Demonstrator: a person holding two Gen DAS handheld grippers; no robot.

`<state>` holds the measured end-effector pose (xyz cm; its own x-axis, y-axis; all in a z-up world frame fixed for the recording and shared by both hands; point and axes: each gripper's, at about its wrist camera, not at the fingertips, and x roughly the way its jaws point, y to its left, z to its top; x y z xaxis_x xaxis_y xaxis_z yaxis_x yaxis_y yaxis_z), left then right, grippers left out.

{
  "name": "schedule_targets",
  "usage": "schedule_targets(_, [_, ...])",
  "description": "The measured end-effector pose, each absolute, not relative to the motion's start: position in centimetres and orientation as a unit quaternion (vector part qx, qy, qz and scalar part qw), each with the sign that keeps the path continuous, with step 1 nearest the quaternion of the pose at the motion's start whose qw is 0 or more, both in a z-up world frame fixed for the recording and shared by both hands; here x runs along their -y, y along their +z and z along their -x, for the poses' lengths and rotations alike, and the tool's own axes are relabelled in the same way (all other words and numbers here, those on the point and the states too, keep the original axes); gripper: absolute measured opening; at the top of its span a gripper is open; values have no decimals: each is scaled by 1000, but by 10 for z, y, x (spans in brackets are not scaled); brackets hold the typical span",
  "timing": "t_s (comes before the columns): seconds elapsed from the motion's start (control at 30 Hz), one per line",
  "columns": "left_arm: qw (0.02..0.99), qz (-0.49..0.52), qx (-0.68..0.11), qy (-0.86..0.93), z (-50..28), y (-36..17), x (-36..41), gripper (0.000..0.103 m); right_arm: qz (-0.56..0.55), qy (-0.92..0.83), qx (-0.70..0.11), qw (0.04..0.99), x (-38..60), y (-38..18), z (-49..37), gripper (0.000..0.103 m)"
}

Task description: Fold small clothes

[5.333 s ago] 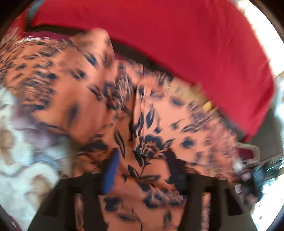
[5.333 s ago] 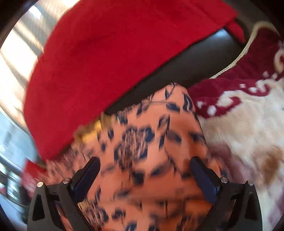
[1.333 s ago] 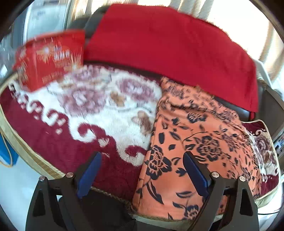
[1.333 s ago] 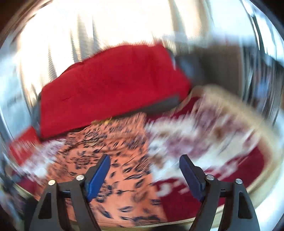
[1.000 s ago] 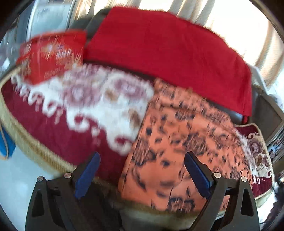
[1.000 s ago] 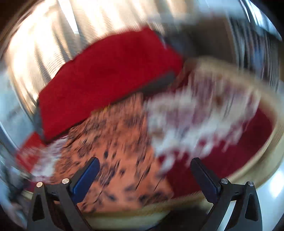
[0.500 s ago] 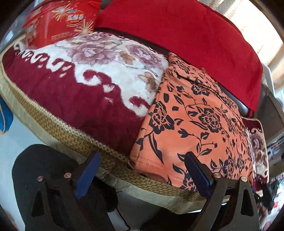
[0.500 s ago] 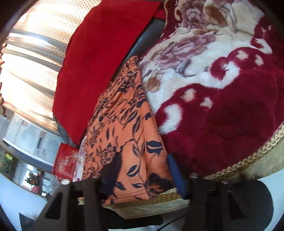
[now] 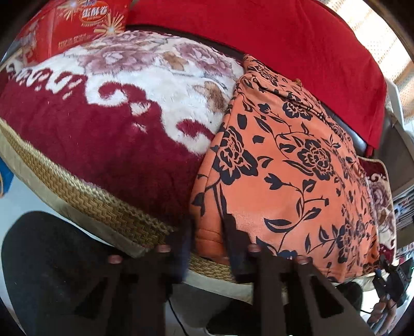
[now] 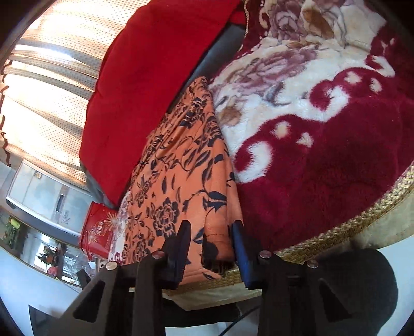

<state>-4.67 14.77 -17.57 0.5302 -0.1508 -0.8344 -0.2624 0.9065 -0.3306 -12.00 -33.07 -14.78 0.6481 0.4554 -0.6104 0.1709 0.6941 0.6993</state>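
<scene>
An orange garment with a dark blue flower print (image 9: pixel 289 165) lies flat on a plush red-and-white blanket (image 9: pixel 108 113), its near hem at the blanket's front edge. My left gripper (image 9: pixel 207 232) is shut on the garment's near left corner. In the right wrist view the same garment (image 10: pixel 181 175) runs away from me, and my right gripper (image 10: pixel 211 240) is shut on its near right corner at the hem.
A red cushion (image 9: pixel 271 33) backs the seat behind the garment. A red printed box (image 9: pixel 75 23) stands at the far left. The blanket has a woven gold border (image 9: pixel 85 199) at the front. A dark slipper (image 9: pixel 44 271) lies on the white floor below.
Both grippers have dropped to the front edge and closed on the garment's two near corners. Earlier they were open above the seat.
</scene>
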Motion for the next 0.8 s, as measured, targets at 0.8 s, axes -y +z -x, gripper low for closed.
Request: schedule_targets(0.8, [856,213,-468,60,44,-168,-151,29,-426,93,-423,794,338,-158,114,12])
